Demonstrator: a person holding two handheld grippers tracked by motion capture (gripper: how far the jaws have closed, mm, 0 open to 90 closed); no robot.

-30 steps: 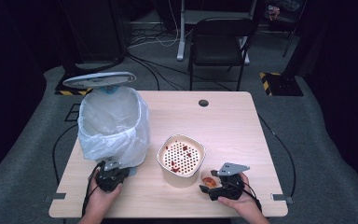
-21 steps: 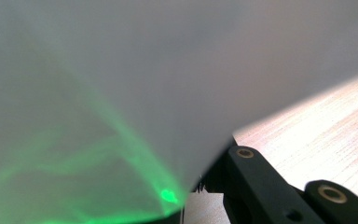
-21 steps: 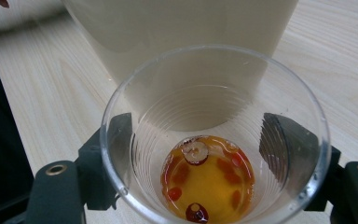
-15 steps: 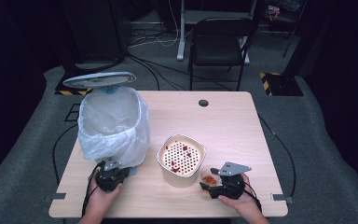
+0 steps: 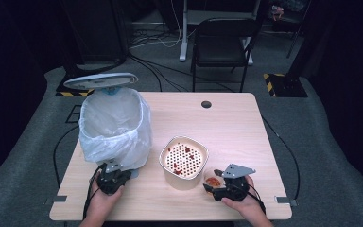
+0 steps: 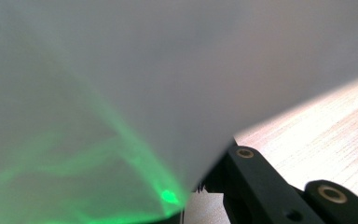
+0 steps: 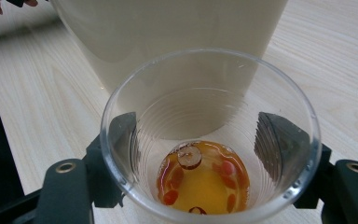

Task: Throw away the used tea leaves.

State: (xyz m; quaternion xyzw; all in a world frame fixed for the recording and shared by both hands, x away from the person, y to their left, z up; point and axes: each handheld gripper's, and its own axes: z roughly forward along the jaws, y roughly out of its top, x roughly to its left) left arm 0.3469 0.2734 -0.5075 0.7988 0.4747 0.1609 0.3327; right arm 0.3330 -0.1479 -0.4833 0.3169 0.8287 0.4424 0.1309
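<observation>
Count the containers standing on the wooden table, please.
3: a bin lined with a white plastic bag at left, a cream strainer tub in the middle, a clear plastic cup beside it.

The table was bright in the high view, lit from above, but the room around it was very dark. That picture looked soft and a bit grainy. In my left gripper view the white bag was so close it was a blurry grey haze, with a green glow low down. In my right gripper view the light was warm and even. My clear cup looked sharp, with small shiny spots on the rim, and the edges bent a little.
</observation>
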